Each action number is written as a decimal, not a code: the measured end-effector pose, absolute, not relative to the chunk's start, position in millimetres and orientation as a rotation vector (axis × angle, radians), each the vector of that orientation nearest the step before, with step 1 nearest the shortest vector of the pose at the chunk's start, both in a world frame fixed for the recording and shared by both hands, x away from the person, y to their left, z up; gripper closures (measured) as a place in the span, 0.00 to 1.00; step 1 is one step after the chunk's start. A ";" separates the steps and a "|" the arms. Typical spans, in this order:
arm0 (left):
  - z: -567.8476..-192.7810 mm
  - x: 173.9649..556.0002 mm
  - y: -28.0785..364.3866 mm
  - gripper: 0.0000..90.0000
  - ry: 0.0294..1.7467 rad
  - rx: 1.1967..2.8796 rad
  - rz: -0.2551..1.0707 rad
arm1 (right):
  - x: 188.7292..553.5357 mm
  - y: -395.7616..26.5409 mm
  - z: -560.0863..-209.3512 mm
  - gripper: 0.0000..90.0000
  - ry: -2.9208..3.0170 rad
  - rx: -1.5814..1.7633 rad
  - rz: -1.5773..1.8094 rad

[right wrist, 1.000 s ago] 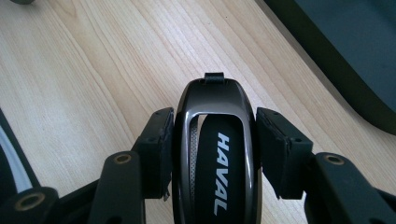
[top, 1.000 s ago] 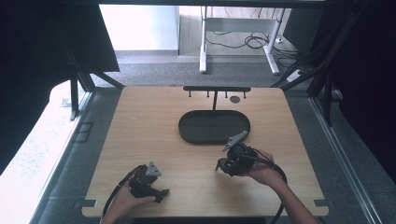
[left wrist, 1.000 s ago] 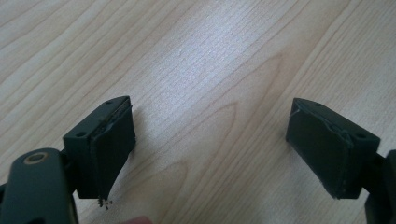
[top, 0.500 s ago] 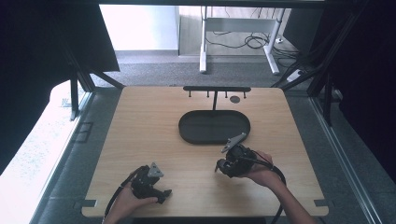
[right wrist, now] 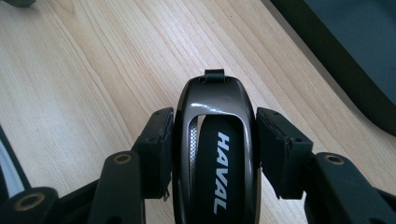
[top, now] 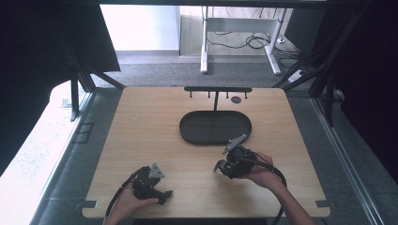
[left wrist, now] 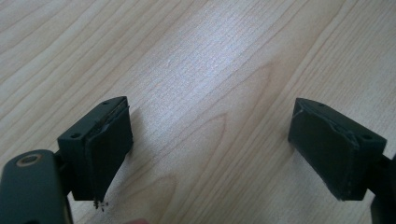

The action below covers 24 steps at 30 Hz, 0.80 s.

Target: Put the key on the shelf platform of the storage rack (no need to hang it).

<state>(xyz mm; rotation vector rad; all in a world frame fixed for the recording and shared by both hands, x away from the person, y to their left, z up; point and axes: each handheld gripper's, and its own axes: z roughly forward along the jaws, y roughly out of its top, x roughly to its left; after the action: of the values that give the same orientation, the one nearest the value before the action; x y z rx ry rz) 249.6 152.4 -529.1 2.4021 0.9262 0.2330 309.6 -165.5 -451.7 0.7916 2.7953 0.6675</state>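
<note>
A glossy black car key fob (right wrist: 217,158) with white "HAVAL" lettering sits between the pads of my right gripper (right wrist: 215,140), which is shut on it just above the wooden table (right wrist: 70,84). From above, the right gripper (top: 221,166) is at the front right of the table, close to the near rim of a black oval tray (top: 187,133). My left gripper (top: 163,194) rests low at the front left. Its jaws stand wide open over bare wood (left wrist: 210,126), with nothing between them.
A black rack (top: 217,89) with small hooks stands behind the tray. A small dark round disc (top: 236,99) lies beside it. The tray's edge (right wrist: 322,51) fills the upper right of the right gripper view. Cables trail from both grippers toward the front edge.
</note>
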 end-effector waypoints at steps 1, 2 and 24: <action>-529.2 249.6 152.4 0.15 0.925 2.402 0.232 | 309.3 -165.1 -452.8 0.55 2.795 0.794 0.665; -529.3 249.5 152.2 0.15 0.926 2.399 0.232 | 309.1 -164.6 -455.3 0.55 2.798 0.794 0.662; -530.1 249.1 150.3 0.14 0.918 2.391 0.235 | 314.5 -167.1 -455.8 0.55 2.790 0.846 0.708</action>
<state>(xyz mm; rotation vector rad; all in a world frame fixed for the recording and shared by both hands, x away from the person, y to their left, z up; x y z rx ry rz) 249.1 150.3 -530.1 2.3911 0.9180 0.2351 314.5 -167.1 -455.8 0.8457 2.7895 0.7082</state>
